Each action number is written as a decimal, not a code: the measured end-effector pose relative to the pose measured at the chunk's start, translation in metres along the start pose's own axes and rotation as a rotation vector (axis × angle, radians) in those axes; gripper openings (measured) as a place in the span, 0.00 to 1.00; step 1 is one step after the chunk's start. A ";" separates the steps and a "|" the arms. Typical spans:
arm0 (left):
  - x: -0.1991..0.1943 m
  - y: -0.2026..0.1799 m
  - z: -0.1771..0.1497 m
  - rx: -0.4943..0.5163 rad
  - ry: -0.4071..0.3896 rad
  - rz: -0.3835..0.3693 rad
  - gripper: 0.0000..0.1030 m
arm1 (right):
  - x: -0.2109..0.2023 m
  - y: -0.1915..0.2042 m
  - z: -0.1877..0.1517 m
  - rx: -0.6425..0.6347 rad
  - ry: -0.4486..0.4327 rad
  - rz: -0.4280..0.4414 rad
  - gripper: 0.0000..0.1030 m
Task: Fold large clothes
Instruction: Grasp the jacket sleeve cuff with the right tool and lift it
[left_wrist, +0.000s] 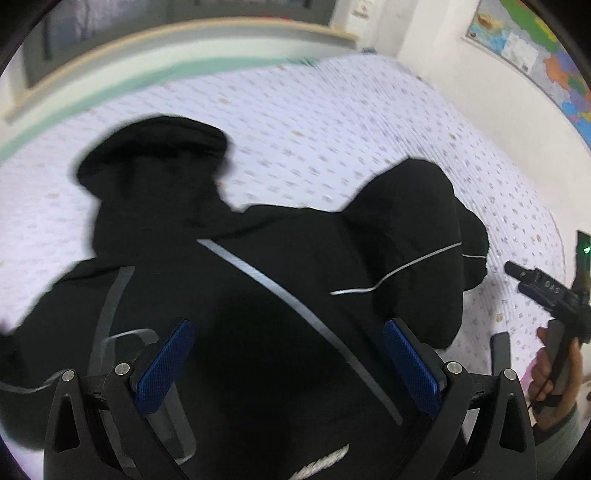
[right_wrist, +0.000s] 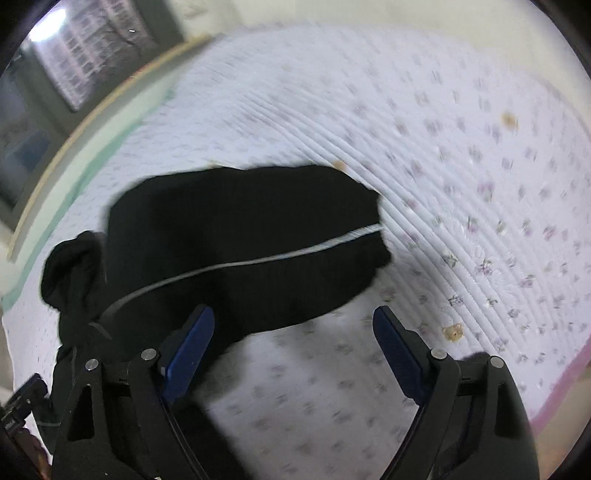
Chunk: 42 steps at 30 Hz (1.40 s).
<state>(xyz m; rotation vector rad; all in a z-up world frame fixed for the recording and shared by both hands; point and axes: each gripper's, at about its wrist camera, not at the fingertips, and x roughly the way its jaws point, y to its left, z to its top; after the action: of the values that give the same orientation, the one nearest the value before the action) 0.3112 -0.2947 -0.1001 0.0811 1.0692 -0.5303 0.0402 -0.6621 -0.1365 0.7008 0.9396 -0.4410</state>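
A large black jacket (left_wrist: 258, 280) with thin grey and white stripes lies crumpled on a bed with a white flowered quilt (left_wrist: 314, 118). My left gripper (left_wrist: 288, 365) hovers above the jacket's middle, jaws wide apart, with nothing pinched between the blue pads (left_wrist: 166, 365). In the right wrist view a black sleeve or folded part of the jacket (right_wrist: 240, 240) with a white stripe lies ahead. My right gripper (right_wrist: 295, 350) stands open over the quilt (right_wrist: 461, 166) at the cloth's near edge; its left pad (right_wrist: 188, 350) overlaps the black fabric, the right pad is over bare quilt.
The other gripper (left_wrist: 543, 291), held in a hand (left_wrist: 550, 373), shows at the right edge of the left wrist view. A wooden bed frame (left_wrist: 184, 33) with a green band runs along the far side. A map poster (left_wrist: 535, 48) hangs on the white wall. The quilt has a pink border (right_wrist: 561, 384).
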 end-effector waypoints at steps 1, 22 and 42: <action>0.020 -0.005 0.002 -0.006 0.015 -0.030 0.99 | 0.012 -0.013 0.002 0.033 0.022 0.009 0.87; 0.143 -0.045 0.010 -0.039 0.129 -0.112 0.88 | 0.038 -0.039 0.069 0.021 -0.040 0.176 0.19; 0.239 -0.170 0.020 0.156 0.283 -0.289 0.88 | -0.051 -0.119 0.062 0.062 -0.114 0.006 0.19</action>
<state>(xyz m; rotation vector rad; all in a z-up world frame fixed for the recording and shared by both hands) 0.3389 -0.5384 -0.2621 0.1435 1.3235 -0.8827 -0.0252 -0.7877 -0.1103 0.7272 0.8188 -0.5016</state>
